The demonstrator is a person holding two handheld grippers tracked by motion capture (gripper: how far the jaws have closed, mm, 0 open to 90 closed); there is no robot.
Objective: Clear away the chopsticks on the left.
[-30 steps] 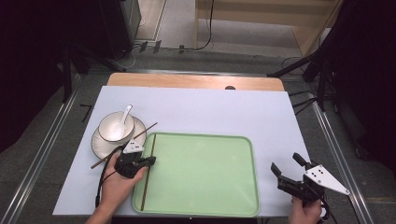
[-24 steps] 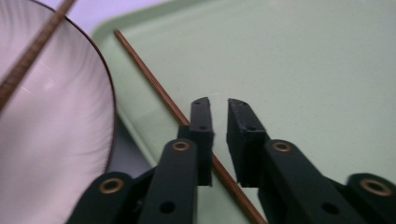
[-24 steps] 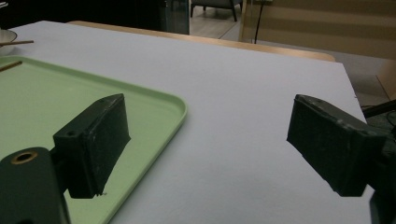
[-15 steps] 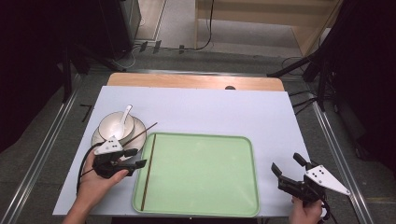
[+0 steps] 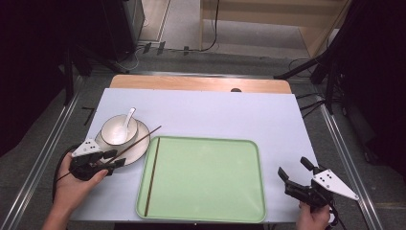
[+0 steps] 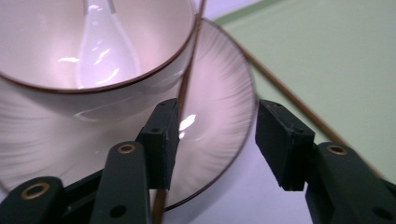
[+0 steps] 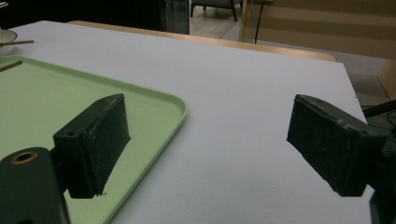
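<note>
Left gripper view shows the left gripper [image 6: 217, 140] with its jaws partway apart, having just been closing, with bare saucer between them; the chopstick [image 6: 184, 93] resting across the saucer [image 6: 219, 116] passes just at the outer side of one jaw, not between the pads. Just ahead of the jaws stands the bowl [image 6: 56, 98] with a white spoon [image 6: 100, 51] in it, and off to the side lies the green tray [image 6: 327, 51] with a second chopstick [image 6: 285, 93] in it along its near edge. Across the table, well apart from all that, the right gripper [image 5: 297, 178] hangs with its jaws wide and nothing between them, just beside the tray's far edge.
</note>
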